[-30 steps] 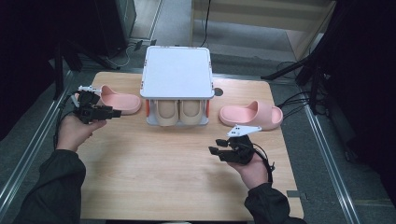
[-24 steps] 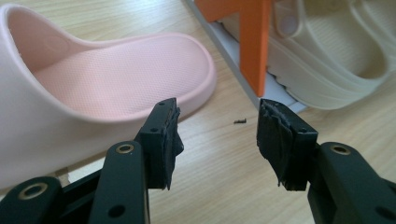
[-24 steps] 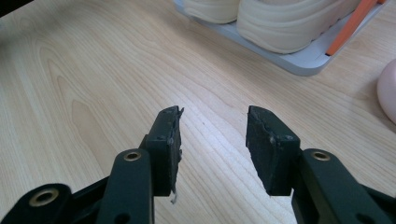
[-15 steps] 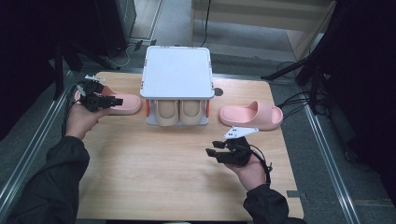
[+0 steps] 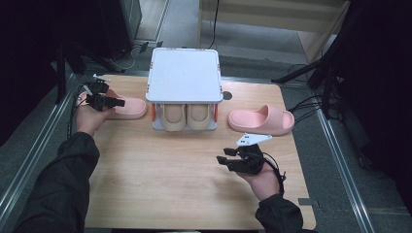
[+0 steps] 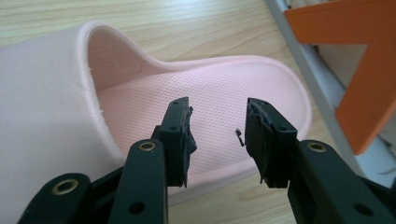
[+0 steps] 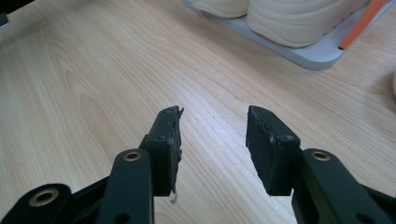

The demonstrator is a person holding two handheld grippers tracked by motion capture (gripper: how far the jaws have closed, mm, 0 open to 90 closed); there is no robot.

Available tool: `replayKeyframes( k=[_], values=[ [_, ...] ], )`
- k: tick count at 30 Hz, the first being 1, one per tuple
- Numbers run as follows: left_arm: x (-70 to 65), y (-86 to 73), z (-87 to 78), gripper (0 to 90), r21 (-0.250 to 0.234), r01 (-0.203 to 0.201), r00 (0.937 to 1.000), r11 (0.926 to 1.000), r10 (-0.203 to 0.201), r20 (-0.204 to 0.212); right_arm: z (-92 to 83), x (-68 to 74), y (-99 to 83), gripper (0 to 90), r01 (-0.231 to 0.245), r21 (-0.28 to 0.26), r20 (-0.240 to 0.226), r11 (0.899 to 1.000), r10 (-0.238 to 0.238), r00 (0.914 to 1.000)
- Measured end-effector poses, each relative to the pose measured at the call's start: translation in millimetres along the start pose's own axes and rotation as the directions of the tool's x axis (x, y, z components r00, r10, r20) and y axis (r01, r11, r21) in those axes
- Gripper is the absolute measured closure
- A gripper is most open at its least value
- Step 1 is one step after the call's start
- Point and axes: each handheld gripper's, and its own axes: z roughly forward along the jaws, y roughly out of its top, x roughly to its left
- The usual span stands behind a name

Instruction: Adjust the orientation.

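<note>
on the pale wooden surface (image 5: 160,184) a reach for the left pink slipper (image 6: 219,107) beside the shoe rack (image 5: 183,73) is judged in hand, the left gripper (image 6: 217,135) poised over its footbed with jaws wide and empty, a descent and closing being called for next, while the right gripper (image 7: 212,140) is held open above bare wood.

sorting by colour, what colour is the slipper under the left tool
Pale pink slipper, clearest in the left gripper view.
</note>
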Motion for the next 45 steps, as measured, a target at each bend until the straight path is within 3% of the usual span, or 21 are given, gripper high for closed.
replayKeyframes(
  k=[6, 10, 14, 17, 35, 37, 39, 41, 45],
  values=[
    [5.9, -1.9, 1.1, 68.2, 0.017, 0.016, 0.9997, 0.9997, -0.016, -0.021, -4.0, -2.2, -3.5, 54.5, -0.016, -0.002, 0.012, 1.0, 0.016, 0.9998],
    [11.1, -3.4, 1.0, 75.6, 0.021, 0.053, 0.9985, 0.9984, -0.052, -0.019, -7.0, -1.8, -4.8, 54.5, -0.018, -0.007, 0.02, 1.0, 0.018, 0.9996],
    [11.9, -9.9, 3.5, 87.5, 0.025, 0.057, 0.9977, 0.9981, -0.056, -0.039, -7.5, -1.9, -5.3, 54.3, -0.022, -0.005, 0.025, 1.0, 0.022, 0.9995],
    [16.2, -13.7, -0.1, 89.2, 0.026, 0.054, 0.9979, 0.9982, -0.053, -0.038, -7.5, -1.6, -4.7, 53.2, -0.026, -0.007, 0.024, 1.0, 0.026, 0.9994],
    [43.2, -38.4, -19.1, 89.3, 0.064, 0.08, 0.996, 0.9947, -0.078, -0.044, -4.4, -1.7, -3.3, 51.8, -0.034, -0.002, 0.026, 0.999, 0.034, 0.9991],
    [44.5, -39.8, -20.1, 89.3, 0.066, 0.081, 0.9961, 0.9945, -0.079, -0.04, -3.7, -1.2, -3.1, 51.9, -0.031, 0.001, 0.024, 1.0, 0.031, 0.9992],
    [44.7, -40.3, -22.6, 88.6, 0.055, 0.094, 0.9955, 0.994, -0.094, -0.008, -2.8, -1.1, -2.9, 51.8, -0.026, 0.005, 0.025, 1.0, 0.025, 0.9994],
    [41.1, -38.2, -28.6, 76.4, 0.041, 0.101, 0.9947, 0.994, -0.102, 0.012, -2.0, -1.2, -2.7, 51.9, -0.025, 0.005, 0.023, 1.0, 0.025, 0.9994],
    [33.9, -34.7, -47.7, 64.9, -0.005, 0.089, 0.996, 0.996, -0.089, 0.013, -2.4, -2.1, -2.7, 51.8, -0.029, 0.006, 0.028, 1.0, 0.028, 0.9992]
  ],
)
